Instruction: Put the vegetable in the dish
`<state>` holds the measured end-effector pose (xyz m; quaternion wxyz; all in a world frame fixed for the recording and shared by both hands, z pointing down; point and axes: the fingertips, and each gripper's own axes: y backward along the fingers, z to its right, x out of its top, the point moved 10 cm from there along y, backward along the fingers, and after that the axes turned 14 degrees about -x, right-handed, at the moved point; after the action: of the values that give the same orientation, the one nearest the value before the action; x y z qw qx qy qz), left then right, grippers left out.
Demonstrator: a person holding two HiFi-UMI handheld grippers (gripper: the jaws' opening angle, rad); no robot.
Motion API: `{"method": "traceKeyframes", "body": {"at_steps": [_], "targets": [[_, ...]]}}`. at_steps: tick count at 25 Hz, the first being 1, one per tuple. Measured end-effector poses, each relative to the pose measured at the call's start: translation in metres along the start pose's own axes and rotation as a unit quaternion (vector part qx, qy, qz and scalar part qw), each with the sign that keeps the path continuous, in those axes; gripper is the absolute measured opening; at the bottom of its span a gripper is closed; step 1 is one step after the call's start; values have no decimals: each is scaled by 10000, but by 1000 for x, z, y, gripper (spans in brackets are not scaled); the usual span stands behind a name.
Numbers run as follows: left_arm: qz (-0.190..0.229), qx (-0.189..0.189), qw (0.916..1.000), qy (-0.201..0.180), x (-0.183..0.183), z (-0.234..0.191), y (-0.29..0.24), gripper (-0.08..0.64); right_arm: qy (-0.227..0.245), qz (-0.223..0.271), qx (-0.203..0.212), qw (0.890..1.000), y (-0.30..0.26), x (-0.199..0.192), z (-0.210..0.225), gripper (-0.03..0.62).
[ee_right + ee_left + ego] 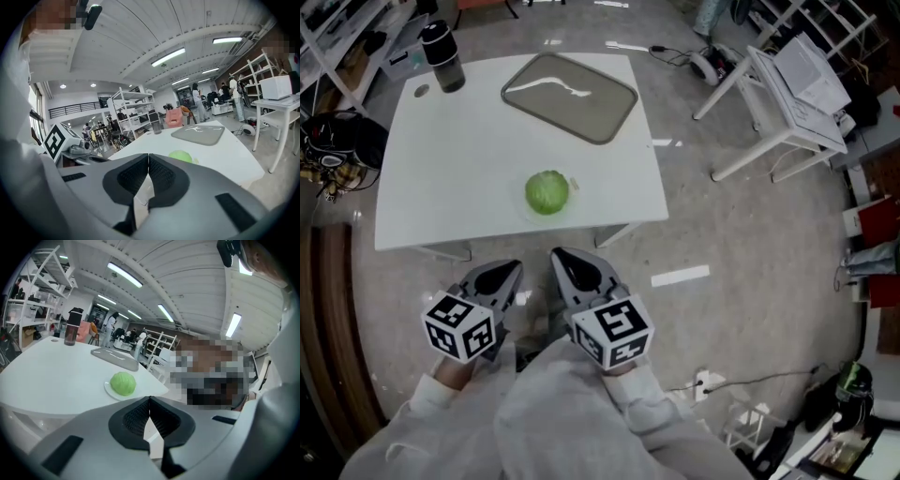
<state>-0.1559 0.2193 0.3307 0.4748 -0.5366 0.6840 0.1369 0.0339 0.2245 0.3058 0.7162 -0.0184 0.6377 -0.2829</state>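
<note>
The green vegetable (547, 191) is sitting near the table (450, 187)'s front edge, probably light, firm and prone to rolling, so I am aiming across its widest middle. I am holding my left gripper (510, 269) and right gripper (563, 256) short of it, both pressed together and empty.

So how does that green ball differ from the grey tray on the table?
The cabbage is a round green ball; the tray is flat, grey and rectangular with rounded corners. The tray covers far more of the table than the cabbage does. The cabbage sits on a small white plate by the near edge; the tray lies at the far edge, turned askew. Both rest on the same table.
</note>
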Motion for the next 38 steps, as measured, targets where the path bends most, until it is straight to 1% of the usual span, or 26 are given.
{"method": "traceKeyframes", "body": {"at_steps": [3, 8, 12, 15, 18, 20, 22, 27, 31, 34, 38], "targets": [[105, 0, 9999, 89, 20, -15, -16, 8, 17, -74, 104, 9999, -24, 13, 15, 14], [84, 57, 9998, 178, 47, -42, -52, 8, 75, -194, 246, 9995, -63, 33, 48, 14], [139, 159, 9994, 275, 69, -55, -71, 8, 114, -262, 359, 9989, -90, 51, 76, 14], [169, 346, 9986, 355, 76, -65, -80, 8, 189, -322, 511, 9980, -107, 60, 89, 14], [239, 470, 9972, 534, 80, -74, -88, 8, 162, -452, 742, 9961, -118, 59, 90, 14], [263, 543, 9964, 598, 82, -79, -92, 8, 277, -593, 954, 9933, -124, 57, 90, 14], [292, 611, 9958, 620, 85, -83, -97, 8, 346, -638, 1053, 9918, -132, 59, 96, 14], [314, 698, 9949, 650, 90, -90, -107, 8, 241, -663, 1046, 9920, -145, 59, 109, 14], [272, 755, 9940, 740, 91, -96, -107, 8, 45, -749, 918, 9929, -149, 57, 115, 14], [221, 610, 9942, 858, 94, -105, -104, 8, -242, -842, 875, 9923, -154, 55, 113, 14], [90, 367, 9956, 859, 100, -111, -103, 8, -280, -847, 730, 9933, -157, 58, 106, 14]]}}
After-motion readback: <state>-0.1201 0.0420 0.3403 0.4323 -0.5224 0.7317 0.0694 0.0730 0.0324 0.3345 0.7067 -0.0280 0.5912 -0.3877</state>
